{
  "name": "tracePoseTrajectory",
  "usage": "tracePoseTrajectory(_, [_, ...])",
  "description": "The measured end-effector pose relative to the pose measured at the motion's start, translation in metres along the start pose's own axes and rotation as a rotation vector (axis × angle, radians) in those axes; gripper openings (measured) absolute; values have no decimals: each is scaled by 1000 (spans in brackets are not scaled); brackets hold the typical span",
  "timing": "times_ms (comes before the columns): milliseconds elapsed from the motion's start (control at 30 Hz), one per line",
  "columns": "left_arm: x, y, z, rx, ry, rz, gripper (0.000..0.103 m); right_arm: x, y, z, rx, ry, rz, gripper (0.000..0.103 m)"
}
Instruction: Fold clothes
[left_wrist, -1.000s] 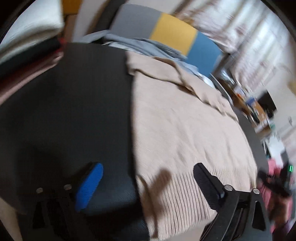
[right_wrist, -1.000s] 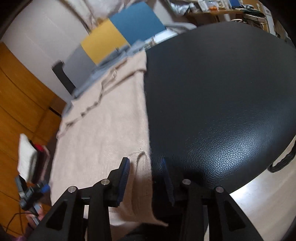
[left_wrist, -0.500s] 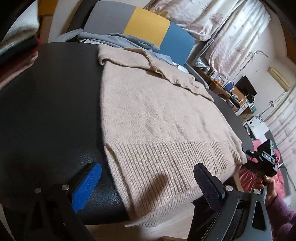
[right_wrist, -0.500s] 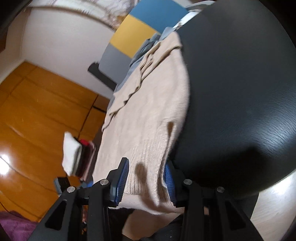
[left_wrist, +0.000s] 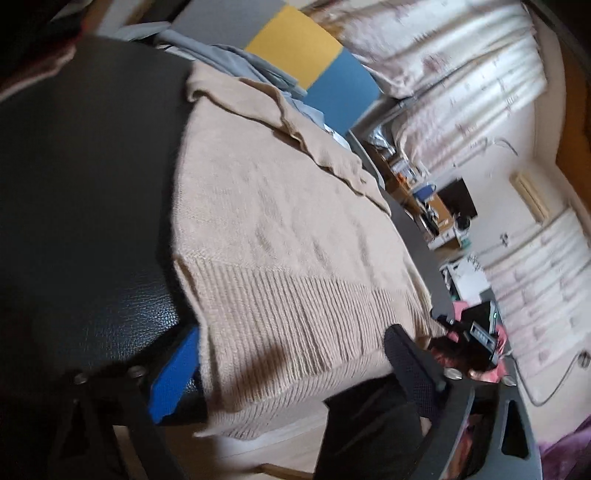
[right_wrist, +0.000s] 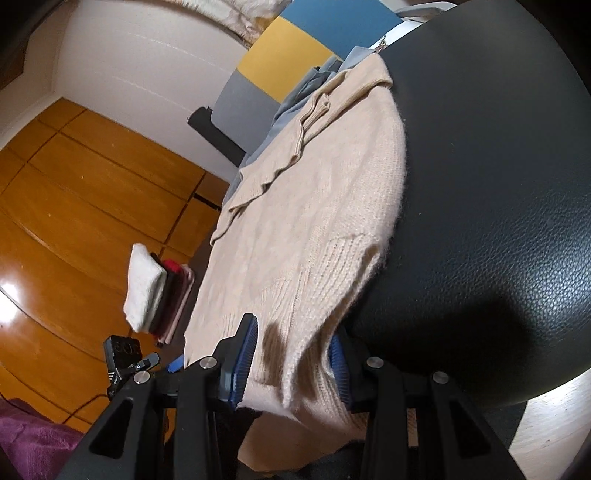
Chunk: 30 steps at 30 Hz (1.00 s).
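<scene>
A beige knit sweater (left_wrist: 280, 221) lies flat on the black leather table (left_wrist: 92, 184), collar at the far end, its ribbed hem hanging over the near edge. My left gripper (left_wrist: 291, 373) is open wide at the hem's left part, with the blue pad (left_wrist: 173, 380) just left of the sweater's side edge and the hem between the fingers. In the right wrist view the sweater (right_wrist: 314, 206) covers the left side of the table (right_wrist: 498, 184). My right gripper (right_wrist: 291, 365) is open narrowly at the hem's right corner. Bunched ribbed fabric fills the gap between its blue pads (right_wrist: 242, 363).
A stack of folded clothes (right_wrist: 147, 288), white on top, sits at the table's far left. A grey-blue garment (left_wrist: 229, 55) lies behind the collar, before a chair back (left_wrist: 295, 44) in grey, yellow and blue. Beyond the table are wooden panels, curtains and shelves.
The right gripper has slid left over the hem's right corner, so fabric now fills its gap. The left gripper has come nearer the hem's left corner. Neither jaw width has visibly changed.
</scene>
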<state>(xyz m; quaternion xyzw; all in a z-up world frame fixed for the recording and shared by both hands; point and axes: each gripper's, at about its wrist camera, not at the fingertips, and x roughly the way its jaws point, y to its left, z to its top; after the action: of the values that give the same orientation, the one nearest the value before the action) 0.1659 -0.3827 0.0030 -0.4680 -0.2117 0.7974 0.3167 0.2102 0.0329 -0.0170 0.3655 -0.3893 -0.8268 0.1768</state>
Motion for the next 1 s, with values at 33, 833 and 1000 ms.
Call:
tracePoseTrajectory(33, [-1, 0, -1, 3, -2, 10, 79, 0, 1, -1, -6, -4, -5, 39])
tracePoseTrajectory(833, [-23, 10, -4, -48, 64, -39, 8, -16, 16, -15, 35, 16, -31, 9])
tracePoseTrajectory(1000, [-63, 6, -11, -64, 67, -90, 8, -25, 16, -36, 133, 47, 85, 9])
